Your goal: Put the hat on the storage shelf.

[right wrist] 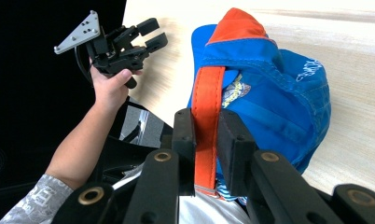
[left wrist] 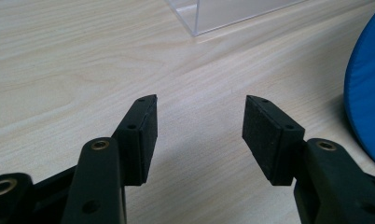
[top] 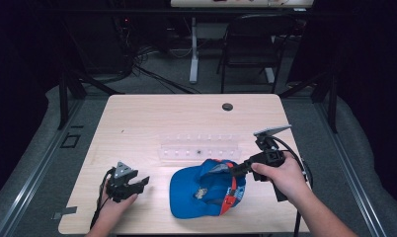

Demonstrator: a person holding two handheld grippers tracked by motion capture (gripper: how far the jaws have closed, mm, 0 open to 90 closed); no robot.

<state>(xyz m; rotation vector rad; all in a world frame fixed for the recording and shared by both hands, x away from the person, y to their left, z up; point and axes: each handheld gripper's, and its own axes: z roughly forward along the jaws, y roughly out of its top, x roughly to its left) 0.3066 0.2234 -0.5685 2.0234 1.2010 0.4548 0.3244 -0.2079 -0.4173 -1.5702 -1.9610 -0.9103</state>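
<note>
At the near edge of the table [top: 137, 118], the right gripper [right wrist: 206, 135] is pinching the orange strap [right wrist: 205, 116] of the blue cap [top: 206, 190], lifting its rear while the brim is lying on the wood; the cap's printed emblem is too blurred to read. The left gripper [top: 143, 181] is resting just left of it, jaws standing wide with nothing between them. Farther back, a clear plastic rack [top: 199, 146] is sitting mid-table, unlabelled.

Right tool [top: 236, 171] grips the blue cap [top: 206, 190] on the table [top: 186, 113].
</note>
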